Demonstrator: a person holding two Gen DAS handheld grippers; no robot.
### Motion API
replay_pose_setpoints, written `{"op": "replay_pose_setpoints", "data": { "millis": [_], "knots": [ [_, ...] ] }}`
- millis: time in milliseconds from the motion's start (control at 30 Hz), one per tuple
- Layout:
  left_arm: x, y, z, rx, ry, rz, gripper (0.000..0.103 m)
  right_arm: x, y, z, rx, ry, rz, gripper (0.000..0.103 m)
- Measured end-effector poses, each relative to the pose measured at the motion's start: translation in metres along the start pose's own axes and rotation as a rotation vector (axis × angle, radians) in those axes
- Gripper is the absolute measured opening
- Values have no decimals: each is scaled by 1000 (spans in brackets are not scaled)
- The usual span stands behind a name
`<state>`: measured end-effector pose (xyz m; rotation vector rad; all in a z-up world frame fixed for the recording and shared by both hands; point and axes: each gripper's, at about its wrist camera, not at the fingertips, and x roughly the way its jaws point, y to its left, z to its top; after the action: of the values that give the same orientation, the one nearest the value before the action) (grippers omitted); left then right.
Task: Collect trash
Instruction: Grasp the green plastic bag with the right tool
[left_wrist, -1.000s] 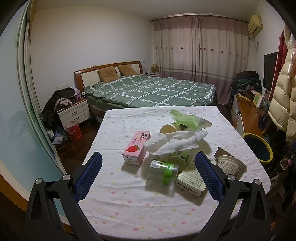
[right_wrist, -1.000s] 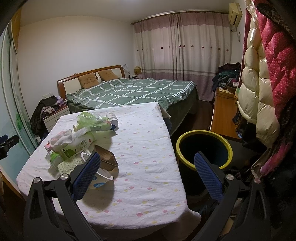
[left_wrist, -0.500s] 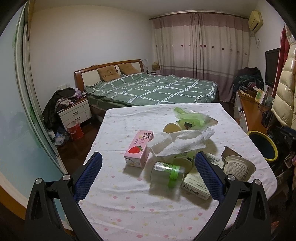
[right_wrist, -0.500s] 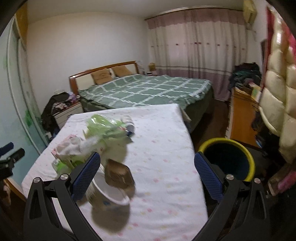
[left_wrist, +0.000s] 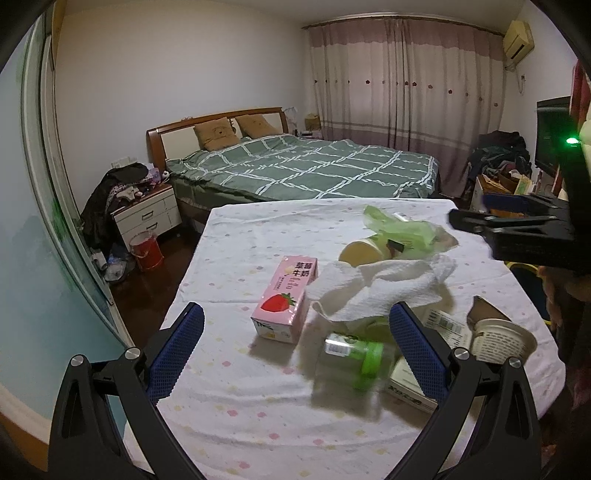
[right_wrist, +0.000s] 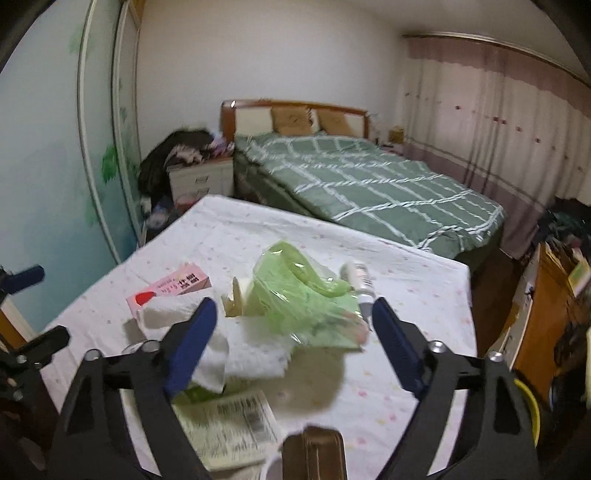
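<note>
A pile of trash lies on the dotted tablecloth (left_wrist: 229, 280): a pink strawberry milk carton (left_wrist: 284, 306), a crumpled white paper towel (left_wrist: 380, 288), a green plastic bag (left_wrist: 402, 229), a yellow cup (left_wrist: 360, 253), a green-capped jar (left_wrist: 354, 360), a flat printed box (left_wrist: 406, 391) and a white tub (left_wrist: 502, 339). My left gripper (left_wrist: 295, 310) hangs open in front of the carton, holding nothing. My right gripper (right_wrist: 294, 306) hovers over the green bag (right_wrist: 295, 288) and paper towel (right_wrist: 251, 350). Its jaws are closing, and the pads touch nothing.
A yellow-rimmed bin (right_wrist: 528, 406) stands on the floor by the table's right side. A small white bottle (right_wrist: 360, 277) lies behind the bag. Beyond the table are a green-quilted bed (left_wrist: 314, 170), a nightstand (left_wrist: 147, 214) and a wooden desk (right_wrist: 546, 314).
The right gripper has swung left from the bin to above the trash pile, rolled, and narrowed its jaws a little. It now shows in the left wrist view. The left gripper has drifted slightly closer.
</note>
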<state>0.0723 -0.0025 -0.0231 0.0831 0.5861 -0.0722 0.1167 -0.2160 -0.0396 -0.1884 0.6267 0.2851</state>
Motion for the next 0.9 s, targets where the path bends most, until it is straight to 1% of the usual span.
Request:
{"op": "replay_pose_setpoints", "data": {
  "millis": [67,133,200,267,300,367,400,433,467,533,700,833,900],
  "knots": [
    [6,3,2,0,2,3,99,19,4,5,-30,40,-7,72],
    [11,4,3,3,6,2,99,35,3,5,-48,78,-1,69],
    [16,5,5,8,9,-2,99,48,3,6,-62,108,4,63],
    [22,3,5,15,14,-7,99,59,4,8,-72,134,9,49],
    [24,3,6,16,16,-10,99,64,2,6,-73,147,13,46],
    [30,3,7,16,23,-20,99,70,-1,4,-72,161,22,25],
    [32,2,7,16,25,-24,99,72,-3,5,-67,167,37,20],
    [35,1,7,19,28,-29,99,73,-4,5,-63,166,47,12],
    [36,0,7,20,28,-31,99,72,-5,6,-60,158,55,8],
    [39,-2,7,26,30,-38,99,66,-8,6,-52,138,73,5],
    [41,-9,9,40,30,-54,99,38,-18,16,-9,62,114,4],
    [38,-19,11,67,20,-89,99,6,-32,21,28,-14,111,4],
    [35,-26,11,85,13,-115,99,-11,-45,22,58,-50,89,4]
  ]
}}
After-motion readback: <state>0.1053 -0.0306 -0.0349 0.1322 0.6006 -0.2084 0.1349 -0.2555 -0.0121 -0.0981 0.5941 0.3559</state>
